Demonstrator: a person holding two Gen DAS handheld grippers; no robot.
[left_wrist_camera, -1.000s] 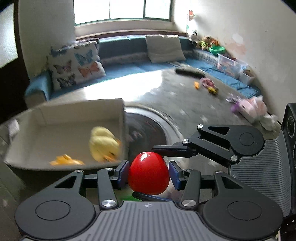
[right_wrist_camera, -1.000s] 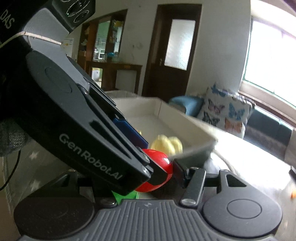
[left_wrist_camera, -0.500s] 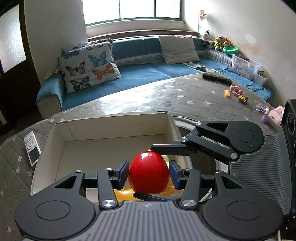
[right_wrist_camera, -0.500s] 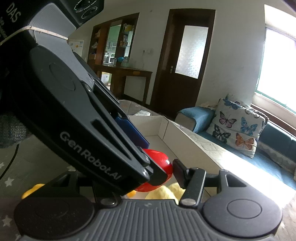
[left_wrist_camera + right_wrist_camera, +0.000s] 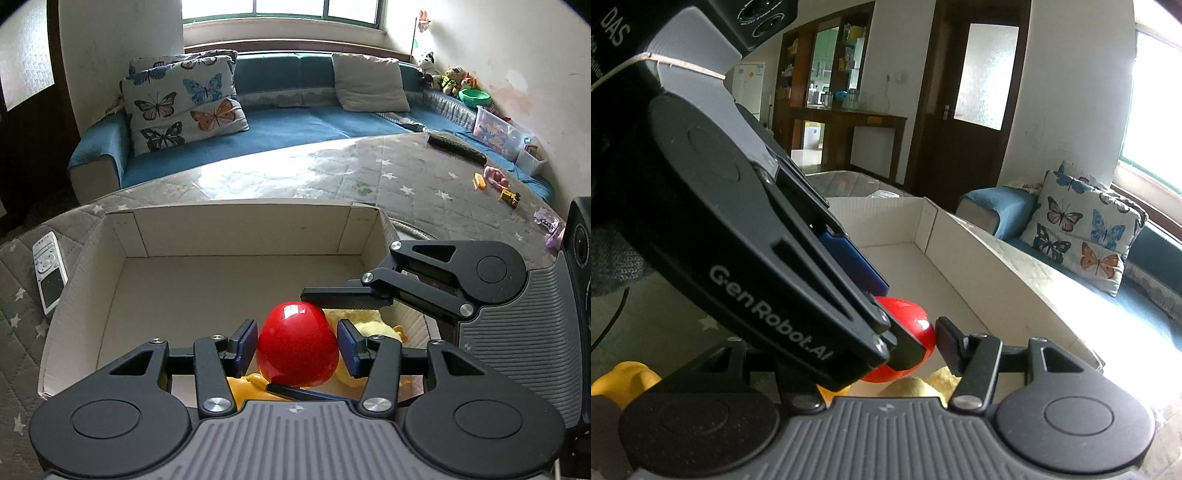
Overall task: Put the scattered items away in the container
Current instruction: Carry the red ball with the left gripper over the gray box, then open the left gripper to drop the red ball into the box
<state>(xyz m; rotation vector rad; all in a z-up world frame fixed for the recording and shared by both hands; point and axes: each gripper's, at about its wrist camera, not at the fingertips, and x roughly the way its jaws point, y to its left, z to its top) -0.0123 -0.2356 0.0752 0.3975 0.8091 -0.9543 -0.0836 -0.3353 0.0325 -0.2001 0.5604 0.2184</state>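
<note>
Cardboard box (image 5: pixel 236 229) holds a yellow plush duck (image 5: pixel 373 325) and a yellow toy (image 5: pixel 251 387) near right. Left claw (image 5: pixel 297 349) pinches the red ball (image 5: pixel 297 343) above them; right claw (image 5: pixel 912 343) spread around it.

The red ball (image 5: pixel 297 344), glossy and a little egg-shaped, hangs over the near right part of the white cardboard box (image 5: pixel 236 236), pinched from both sides by blue pads. The box is open-topped, shallow and rectangular, its floor mostly bare. Under the ball, 2 toys lie inside: a yellow plush duck (image 5: pixel 373 322) and a smooth yellow-orange toy (image 5: pixel 248 388), partly hidden.
</note>
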